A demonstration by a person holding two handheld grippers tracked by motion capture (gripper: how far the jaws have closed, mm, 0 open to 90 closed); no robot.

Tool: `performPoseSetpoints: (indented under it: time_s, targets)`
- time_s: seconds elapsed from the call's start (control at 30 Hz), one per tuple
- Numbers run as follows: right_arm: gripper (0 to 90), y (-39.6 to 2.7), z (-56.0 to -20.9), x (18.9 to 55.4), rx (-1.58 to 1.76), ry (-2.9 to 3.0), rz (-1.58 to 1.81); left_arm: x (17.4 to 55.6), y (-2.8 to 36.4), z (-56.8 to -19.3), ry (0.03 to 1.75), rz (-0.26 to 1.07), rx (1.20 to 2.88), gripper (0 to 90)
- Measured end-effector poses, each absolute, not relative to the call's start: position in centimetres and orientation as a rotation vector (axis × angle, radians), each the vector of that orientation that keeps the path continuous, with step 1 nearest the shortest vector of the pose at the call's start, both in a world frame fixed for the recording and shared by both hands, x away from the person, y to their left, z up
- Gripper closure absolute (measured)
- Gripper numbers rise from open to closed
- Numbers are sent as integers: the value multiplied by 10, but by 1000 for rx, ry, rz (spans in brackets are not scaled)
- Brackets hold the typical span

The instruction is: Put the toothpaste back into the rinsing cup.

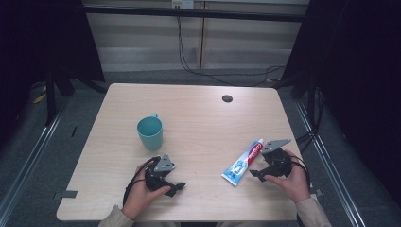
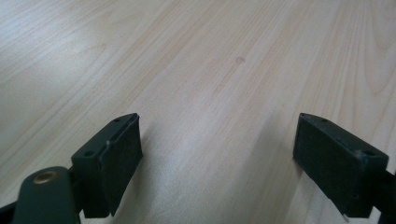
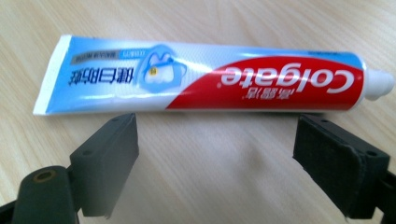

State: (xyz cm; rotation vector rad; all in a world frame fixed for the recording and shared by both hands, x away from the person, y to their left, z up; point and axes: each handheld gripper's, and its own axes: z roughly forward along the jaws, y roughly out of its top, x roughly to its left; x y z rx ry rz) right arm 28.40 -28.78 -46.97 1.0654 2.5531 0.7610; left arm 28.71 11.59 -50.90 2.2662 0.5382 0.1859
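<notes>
While both hands rest low on the pale wood-grain table (image 1: 198,118), the right gripper (image 1: 255,173) sits just beside a red, white and blue plastic toothpaste tube (image 1: 243,162), its black jaws spread wide and pointed at the tube's long side; nothing lies between them but bare wood; in the right gripper view the tube (image 3: 210,79) lies flat across the frame just beyond the jaw tips, apart from both pads, its white cap at the right end and its flat crimped end at the left; from the high view the tube lies at the near right of the table, slanted, cap end farther from the person, crimp end nearer; left gripper (image 1: 176,187) held at the near left of the table, well apart from the tube; its jaws likewise spread wide, seen in the left gripper view over bare wood, holding nothing; a teal plastic cup with a small handle (image 1: 150,133) stands upright just beyond the left gripper, not touching it; a small dark round disc (image 1: 227,98) sits in the table top toward the far edge.
</notes>
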Motion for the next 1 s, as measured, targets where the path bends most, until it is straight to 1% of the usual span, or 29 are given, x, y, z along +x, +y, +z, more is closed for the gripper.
performPoseSetpoints:
  time_s: [0.4,0.63,1.0]
  targets:
    - [141,-280,-458,298,1081,2559,782,287,116,-509,537,186,2267,151]
    - [145,-279,-457,302,1120,2552,779,287,116,-509,536,186,2266,151]
    - [161,-283,-460,304,1074,2567,728,287,116,-509,534,185,2267,151]
